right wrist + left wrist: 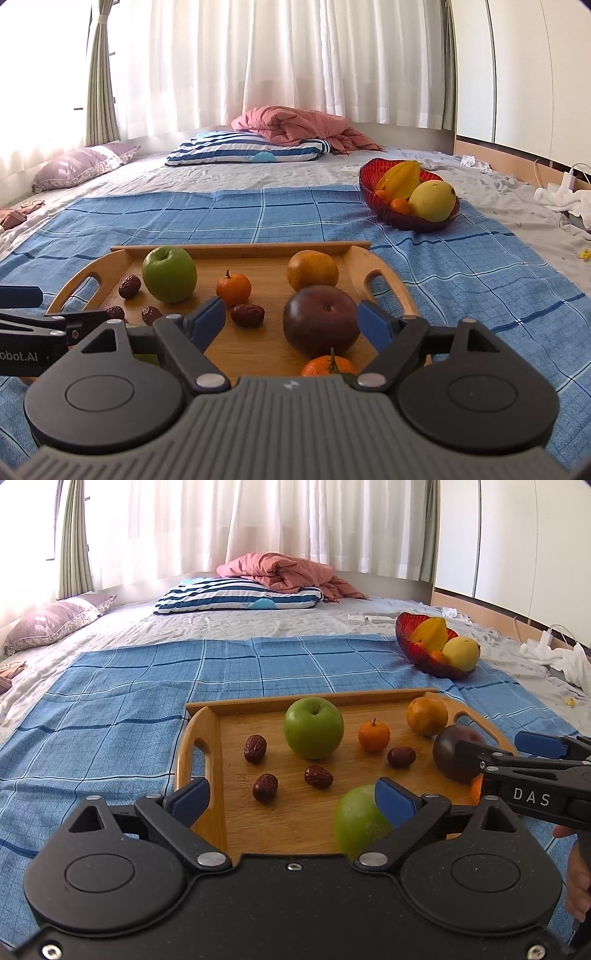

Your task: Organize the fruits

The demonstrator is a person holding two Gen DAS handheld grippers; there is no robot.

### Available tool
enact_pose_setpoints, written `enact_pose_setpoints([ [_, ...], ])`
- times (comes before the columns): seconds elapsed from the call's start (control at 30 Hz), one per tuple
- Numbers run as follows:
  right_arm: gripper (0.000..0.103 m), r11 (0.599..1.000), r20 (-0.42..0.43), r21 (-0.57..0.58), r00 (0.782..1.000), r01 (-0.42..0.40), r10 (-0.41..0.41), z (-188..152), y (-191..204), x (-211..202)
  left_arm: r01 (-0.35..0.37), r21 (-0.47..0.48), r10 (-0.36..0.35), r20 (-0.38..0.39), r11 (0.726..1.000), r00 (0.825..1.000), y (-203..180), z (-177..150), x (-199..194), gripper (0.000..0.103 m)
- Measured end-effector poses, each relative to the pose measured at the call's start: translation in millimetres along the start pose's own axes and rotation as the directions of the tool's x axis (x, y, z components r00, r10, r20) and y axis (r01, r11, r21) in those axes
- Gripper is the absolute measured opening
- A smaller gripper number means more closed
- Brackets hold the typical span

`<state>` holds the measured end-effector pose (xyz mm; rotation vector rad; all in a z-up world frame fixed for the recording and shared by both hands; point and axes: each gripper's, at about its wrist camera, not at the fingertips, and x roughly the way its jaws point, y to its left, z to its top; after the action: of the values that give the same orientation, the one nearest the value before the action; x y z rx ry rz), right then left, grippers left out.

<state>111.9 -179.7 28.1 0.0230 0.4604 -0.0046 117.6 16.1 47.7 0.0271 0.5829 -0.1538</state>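
Observation:
A wooden tray (207,716) lies on a blue checked cloth. It carries a green apple (313,726), a tangerine (373,735), an orange-yellow fruit (427,716), a dark purple fruit (452,751) and several red dates (255,748). My left gripper (291,795) is open over the tray's near edge. A second green apple (360,821) sits partly behind its right finger. My right gripper (291,319) is open too. The dark purple fruit (320,317) stands between its fingers, unpressed, and a stemmed tangerine (328,365) lies just below.
A red glass bowl (373,177) with a star fruit, a yellow fruit and small oranges stands far right on the cloth (110,709). Pillows and a pink blanket (280,570) lie at the bed's head. White clothes (565,657) and a charger are at the right edge.

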Motion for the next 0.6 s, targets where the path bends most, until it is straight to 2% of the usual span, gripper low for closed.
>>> enact_pose_setpoints([
  [0.6, 0.091, 0.999, -0.003, 0.020, 0.999, 0.046, -0.046, -22.9, -14.8, -20.1, 0.031, -0.033, -0.031, 0.008, 0.999, 0.999, -10.4, -21.7, -26.6, 0.101],
])
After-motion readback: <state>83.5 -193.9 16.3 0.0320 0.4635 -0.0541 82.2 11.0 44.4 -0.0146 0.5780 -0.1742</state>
